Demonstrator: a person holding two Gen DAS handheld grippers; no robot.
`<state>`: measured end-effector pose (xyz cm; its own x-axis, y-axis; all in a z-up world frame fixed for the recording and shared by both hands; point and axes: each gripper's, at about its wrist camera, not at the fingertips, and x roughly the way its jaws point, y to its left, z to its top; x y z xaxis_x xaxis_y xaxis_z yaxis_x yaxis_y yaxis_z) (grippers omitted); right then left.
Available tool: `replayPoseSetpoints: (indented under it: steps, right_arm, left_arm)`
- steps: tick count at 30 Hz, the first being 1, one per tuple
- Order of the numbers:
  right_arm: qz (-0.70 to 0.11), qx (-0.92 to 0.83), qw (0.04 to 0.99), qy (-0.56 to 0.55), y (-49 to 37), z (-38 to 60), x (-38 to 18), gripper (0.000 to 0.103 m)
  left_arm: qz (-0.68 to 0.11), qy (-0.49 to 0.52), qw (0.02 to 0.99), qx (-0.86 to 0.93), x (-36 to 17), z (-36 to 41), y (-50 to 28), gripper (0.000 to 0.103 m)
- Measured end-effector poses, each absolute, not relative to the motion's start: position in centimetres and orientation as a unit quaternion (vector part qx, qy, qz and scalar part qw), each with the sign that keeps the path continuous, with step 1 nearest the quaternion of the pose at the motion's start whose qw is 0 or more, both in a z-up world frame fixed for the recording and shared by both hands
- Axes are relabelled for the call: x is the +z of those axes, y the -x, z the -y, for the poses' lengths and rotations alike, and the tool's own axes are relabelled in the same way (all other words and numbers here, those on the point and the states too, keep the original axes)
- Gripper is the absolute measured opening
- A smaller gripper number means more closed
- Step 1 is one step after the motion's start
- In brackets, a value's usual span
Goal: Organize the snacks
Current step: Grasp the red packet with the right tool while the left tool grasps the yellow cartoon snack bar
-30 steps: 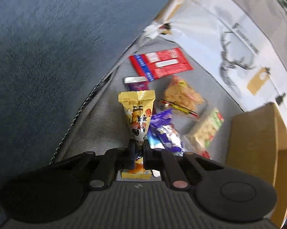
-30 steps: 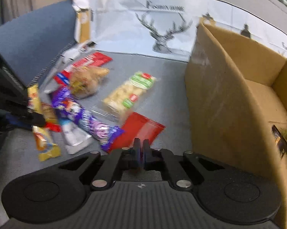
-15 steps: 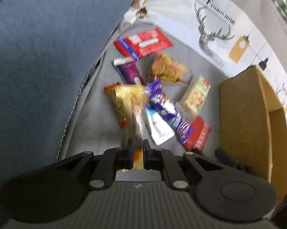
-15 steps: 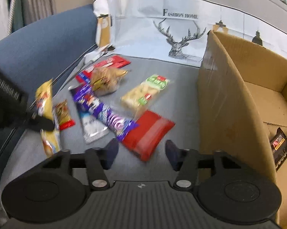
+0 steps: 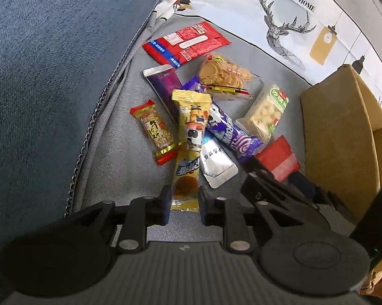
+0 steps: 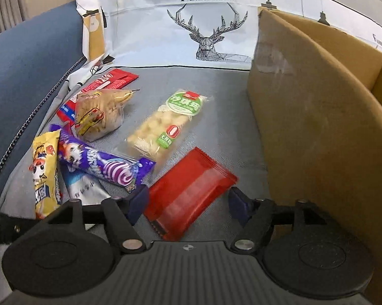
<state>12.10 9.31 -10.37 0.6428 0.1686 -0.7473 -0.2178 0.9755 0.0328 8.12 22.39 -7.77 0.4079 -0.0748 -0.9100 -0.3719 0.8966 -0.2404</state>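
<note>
My left gripper (image 5: pixel 184 203) points down at the snack pile. Its jaws are opening, and the lower end of the long yellow cartoon packet (image 5: pixel 191 132) lies loose between them, resting across the other snacks. My right gripper (image 6: pixel 188 202) hangs low over the flat red packet (image 6: pixel 188 193); its jaws are opening wide, one finger on each side of the packet without touching it. In the left wrist view the right gripper (image 5: pixel 279 175) sits by the same red packet (image 5: pixel 279 157). The brown cardboard box (image 6: pixel 318 127) stands just right of it.
On the grey cloth lie a purple swirl wrapper (image 6: pixel 102 165), a silver sachet (image 6: pixel 81 188), a clear green-labelled pack (image 6: pixel 170 124), a chips bag (image 6: pixel 102 111), a red-blue packet (image 5: pixel 188 43) and a small red-gold candy (image 5: pixel 155 132). Blue upholstery (image 5: pixel 51 76) rises at the left.
The left jaws were shut on the yellow packet and held it up; they have parted and it lies on the pile. The right jaws went from shut to wide and sank over the red packet.
</note>
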Motion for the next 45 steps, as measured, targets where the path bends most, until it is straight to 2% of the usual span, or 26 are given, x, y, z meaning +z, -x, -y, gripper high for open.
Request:
replayPoseSetpoints:
  steps: [4,5,6,7,8,9,17,21,28,30,31,33,35,37,39,45]
  right_arm:
    - [-0.397,0.125,0.908,0.050,-12.6,-10.2,-10.8,0.077]
    - [-0.394,0.132,0.908,0.054,-12.6,-10.2,-10.8,0.070]
    - [-0.391,0.141,0.908,0.054,-12.6,-10.3,-10.7,0.056]
    - [-0.386,0.149,0.908,0.058,-12.4,-10.3,-10.6,0.046]
    - [-0.381,0.159,0.909,0.065,-12.1,-10.4,-10.4,0.018]
    - [-0.378,0.165,0.909,0.068,-11.9,-10.4,-10.4,0.006]
    - [-0.372,0.231,0.896,0.075,-9.0,-8.7,-9.3,0.004]
    - [-0.385,0.268,0.880,0.077,-7.3,-8.2,-7.8,0.004]
    - [-0.484,0.314,0.816,0.038,-3.9,-6.1,-6.5,0.005]
    - [-0.508,0.331,0.795,0.004,-3.6,-5.5,-7.2,0.010]
    - [-0.518,0.337,0.786,-0.008,-3.7,-5.4,-7.8,0.013]
    - [-0.519,0.319,0.793,-0.004,-3.8,-5.4,-8.9,0.028]
    - [-0.504,0.312,0.806,0.005,-4.0,-5.7,-9.0,0.031]
    - [-0.483,0.308,0.819,0.019,-3.8,-5.8,-8.5,0.045]
    - [-0.458,0.308,0.833,0.042,-3.3,-6.0,-8.0,0.066]
    - [-0.415,0.300,0.853,0.101,-3.1,-7.0,-8.2,0.076]
  left_arm:
    - [-0.539,0.210,0.811,0.092,-7.9,-22.4,-8.2,0.025]
    - [-0.538,0.210,0.811,0.091,-7.9,-22.4,-8.2,0.025]
    - [-0.538,0.210,0.812,0.091,-7.9,-22.4,-8.2,0.025]
    - [-0.538,0.212,0.811,0.092,-7.9,-22.5,-8.3,0.025]
    - [-0.537,0.215,0.810,0.092,-8.0,-22.5,-8.3,0.025]
    - [-0.535,0.217,0.811,0.092,-7.9,-22.6,-8.3,0.025]
    - [-0.532,0.230,0.809,0.095,-7.7,-23.1,-7.5,0.025]
    - [-0.532,0.231,0.810,0.086,-7.6,-23.1,-7.5,0.025]
    - [-0.519,0.214,0.824,0.078,-7.2,-22.5,-7.8,0.027]
    - [-0.523,0.203,0.824,0.080,-7.4,-22.2,-8.0,0.027]
    - [-0.524,0.199,0.824,0.082,-7.4,-22.1,-8.1,0.027]
    - [-0.523,0.198,0.825,0.083,-7.5,-22.1,-8.3,0.027]
    - [-0.523,0.197,0.825,0.084,-7.6,-22.1,-8.4,0.027]
    - [-0.521,0.198,0.826,0.086,-7.6,-22.2,-8.6,0.030]
    - [-0.519,0.198,0.826,0.089,-7.6,-22.3,-8.8,0.037]
    - [-0.523,0.191,0.825,0.094,-7.9,-21.8,-9.3,0.038]
